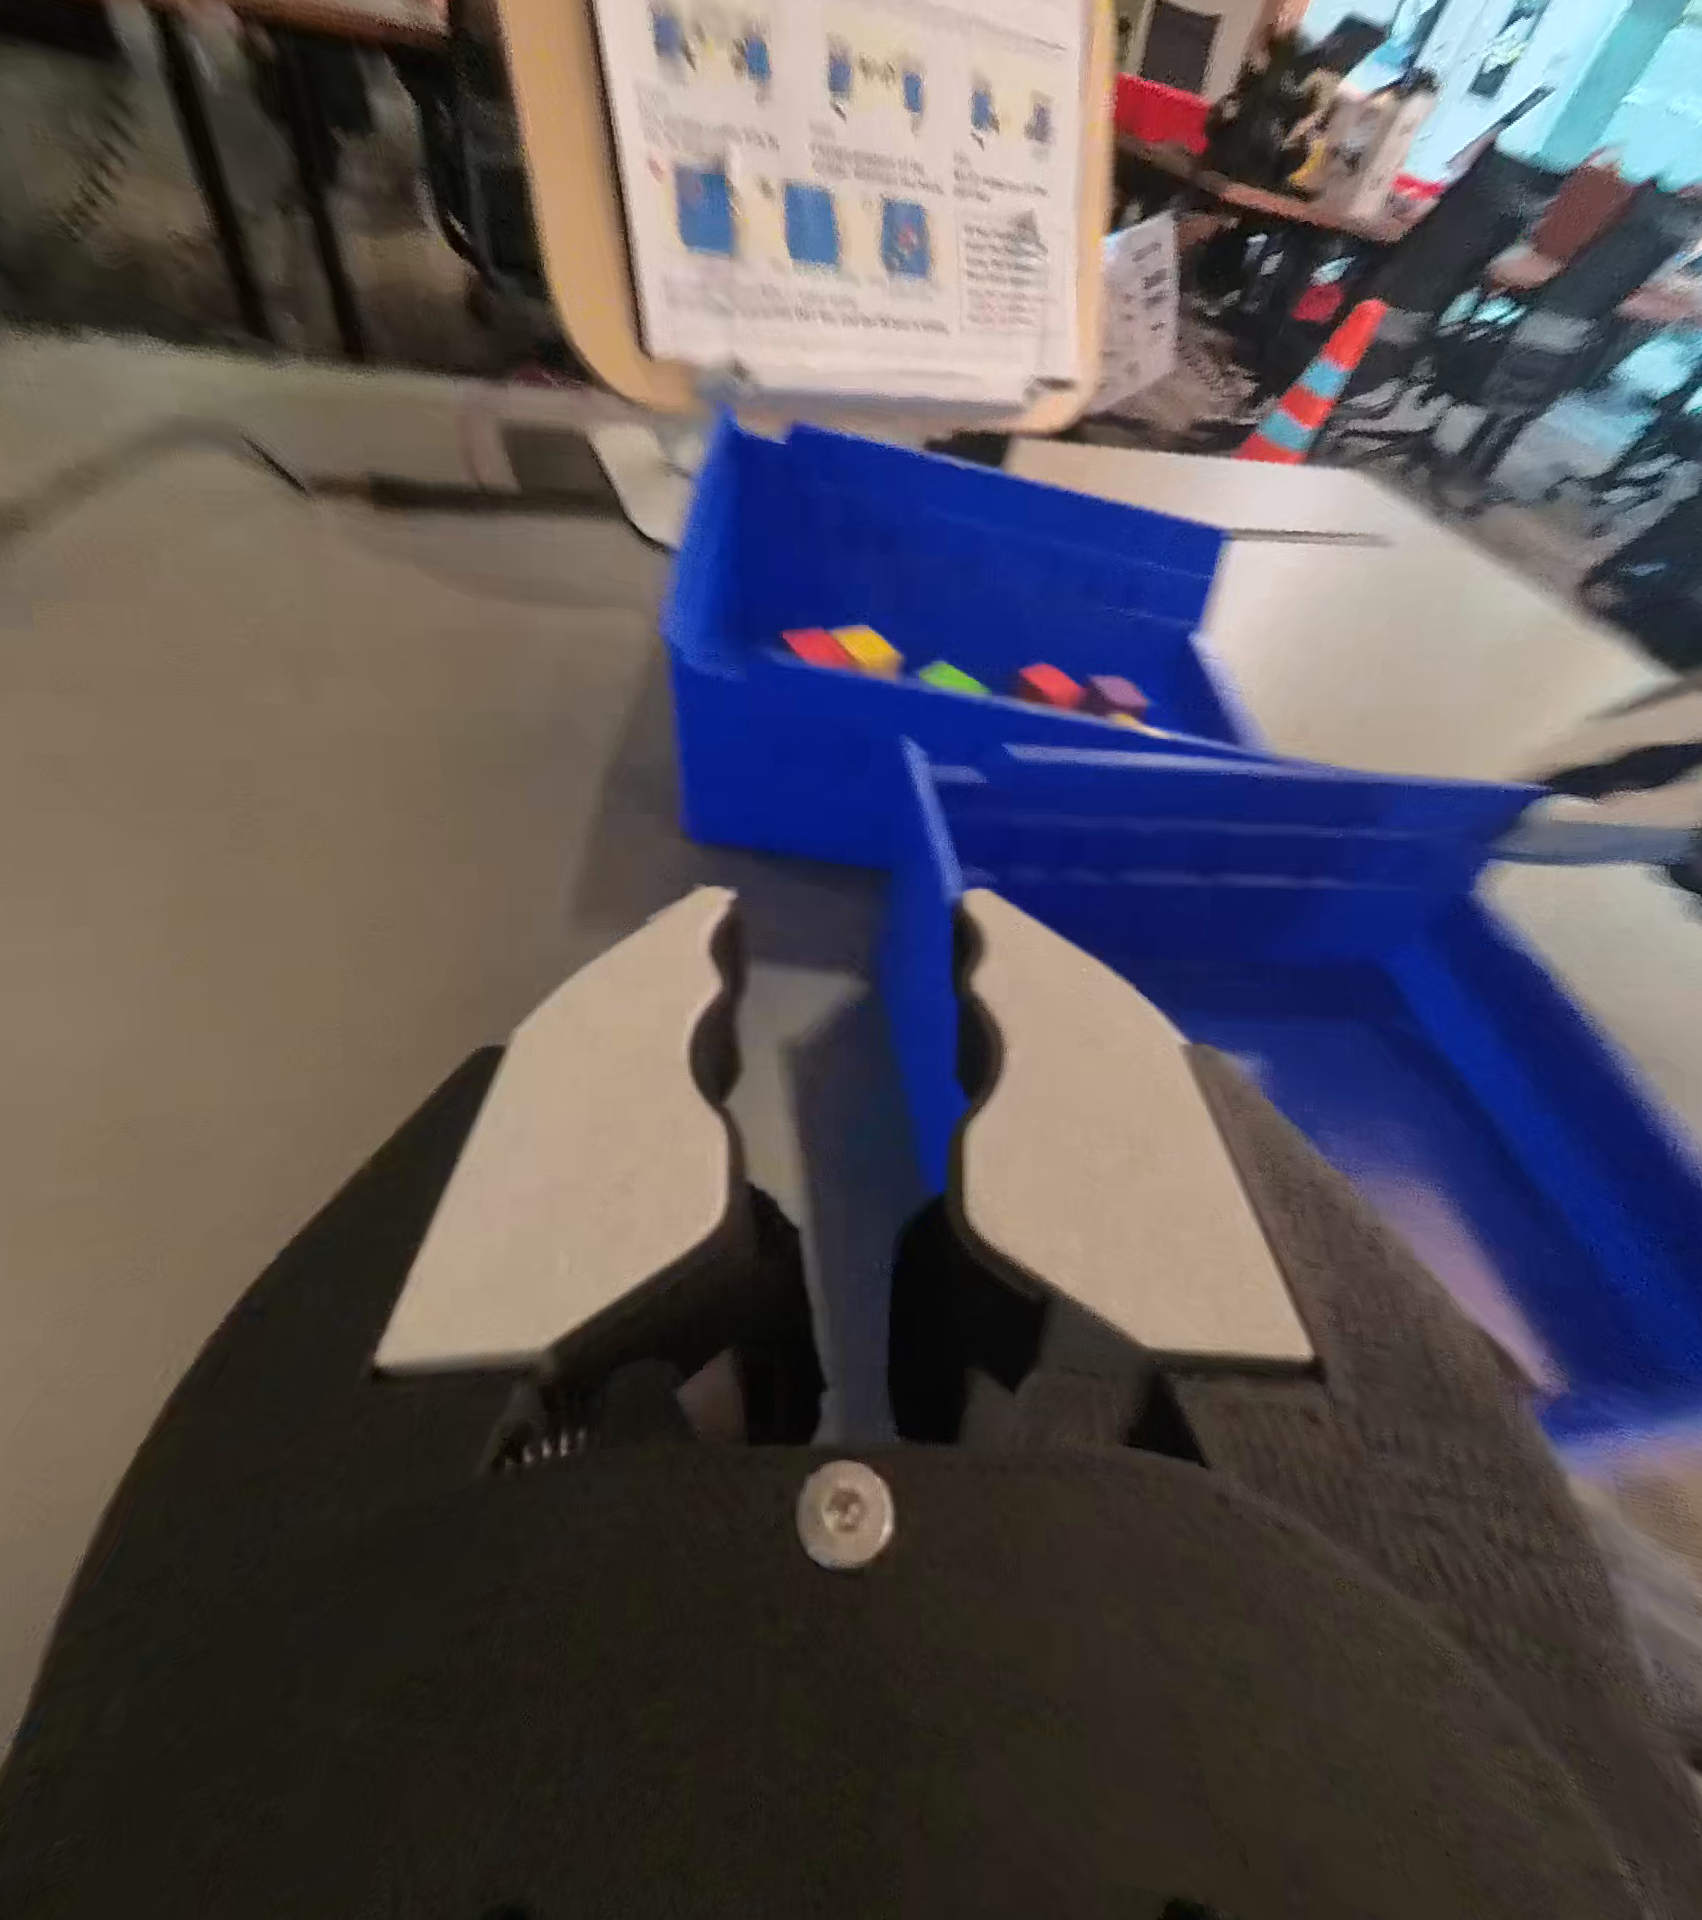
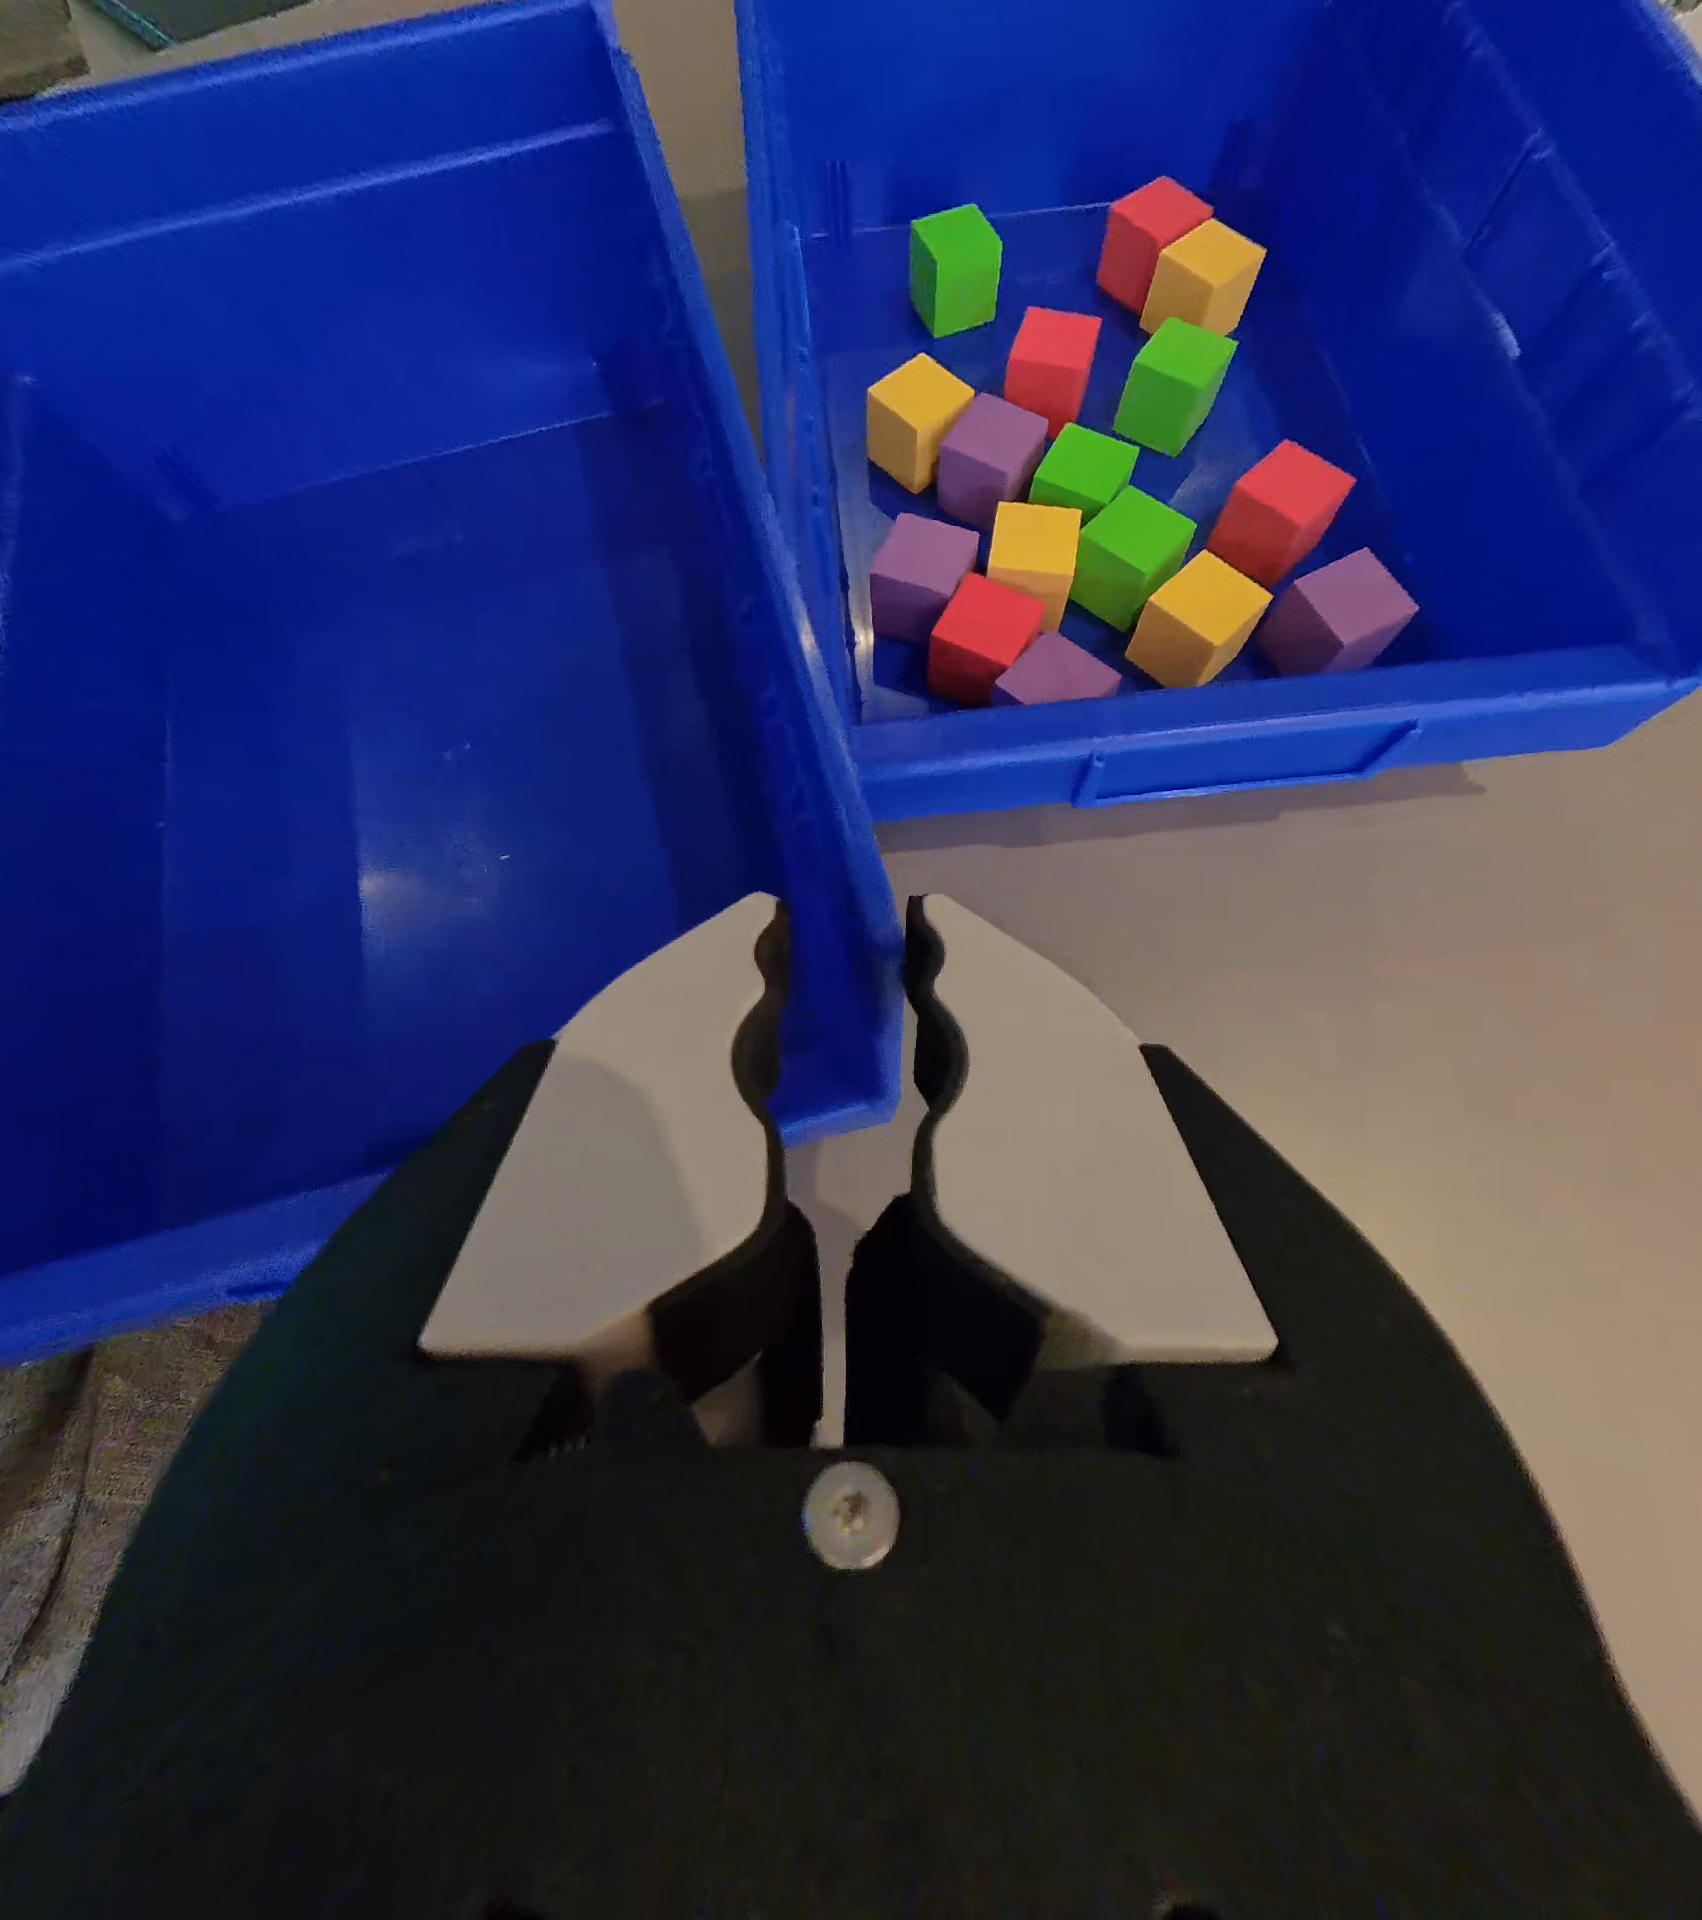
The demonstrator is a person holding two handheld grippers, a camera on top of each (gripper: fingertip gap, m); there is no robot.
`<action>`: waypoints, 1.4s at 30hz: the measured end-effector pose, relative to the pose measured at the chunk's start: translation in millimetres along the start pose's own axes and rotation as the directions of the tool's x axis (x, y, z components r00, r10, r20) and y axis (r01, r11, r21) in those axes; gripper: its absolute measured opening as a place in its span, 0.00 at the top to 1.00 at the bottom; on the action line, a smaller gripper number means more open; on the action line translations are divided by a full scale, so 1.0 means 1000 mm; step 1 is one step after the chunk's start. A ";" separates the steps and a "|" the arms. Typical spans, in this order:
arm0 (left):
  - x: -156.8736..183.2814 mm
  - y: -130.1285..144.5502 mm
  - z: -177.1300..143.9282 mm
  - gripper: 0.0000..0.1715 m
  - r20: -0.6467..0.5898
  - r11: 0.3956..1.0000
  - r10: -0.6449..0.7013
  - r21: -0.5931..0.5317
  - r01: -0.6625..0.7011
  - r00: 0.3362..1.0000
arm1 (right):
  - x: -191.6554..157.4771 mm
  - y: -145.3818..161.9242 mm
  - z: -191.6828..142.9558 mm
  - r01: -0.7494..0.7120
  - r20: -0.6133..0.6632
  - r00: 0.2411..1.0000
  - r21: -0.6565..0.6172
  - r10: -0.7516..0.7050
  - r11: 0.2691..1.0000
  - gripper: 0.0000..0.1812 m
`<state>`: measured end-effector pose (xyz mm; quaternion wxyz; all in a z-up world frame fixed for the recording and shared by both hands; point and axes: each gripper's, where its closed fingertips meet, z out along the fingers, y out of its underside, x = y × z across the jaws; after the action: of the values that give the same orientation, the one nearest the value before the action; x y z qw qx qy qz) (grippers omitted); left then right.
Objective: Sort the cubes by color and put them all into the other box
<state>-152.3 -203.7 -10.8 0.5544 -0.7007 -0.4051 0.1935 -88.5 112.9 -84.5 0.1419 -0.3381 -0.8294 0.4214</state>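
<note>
Two blue plastic bins stand side by side. The empty blue bin (image 2: 307,727) is tilted, and my right gripper (image 2: 842,914) is shut on its right side wall near the front corner. The other bin (image 2: 1242,758) rests on the table and holds several foam cubes (image 2: 1086,468) in red, yellow, green and purple. In the blurred left wrist view, my left gripper (image 1: 847,914) is open around a wall of the empty bin (image 1: 1449,1091). That wall lies against the right finger, apart from the left one. The bin with cubes (image 1: 826,769) is just beyond it.
The grey table (image 1: 203,831) extends to the left, and it also shows in the right wrist view (image 2: 1398,1143). A board with a printed sheet (image 1: 826,187) stands behind the bins. An orange cone (image 1: 1314,384) and cluttered furniture lie beyond. Grey textured fabric or carpet (image 2: 16,1558) lies under the empty bin's near edge.
</note>
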 end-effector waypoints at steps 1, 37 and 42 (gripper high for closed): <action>-0.015 -0.013 0.015 0.71 0.037 0.999 0.048 0.000 -0.048 0.998 | 0.000 0.000 -0.001 0.000 -0.005 1.000 0.006 0.000 1.000 0.89; -0.053 0.011 0.222 0.97 -0.039 0.788 0.135 -0.602 -0.131 0.990 | -0.027 0.080 0.003 -0.516 -0.411 0.828 -0.289 0.382 0.807 0.78; -0.062 0.011 0.219 0.97 -0.024 0.788 0.128 -0.604 -0.116 0.992 | -0.012 0.102 -0.025 -0.552 -0.472 0.794 -0.294 0.384 0.780 0.82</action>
<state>-343.3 -117.0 -99.6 0.2845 -0.8638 -0.4045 0.0958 -21.6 161.9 -149.6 0.1155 -0.6357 -0.7415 0.1810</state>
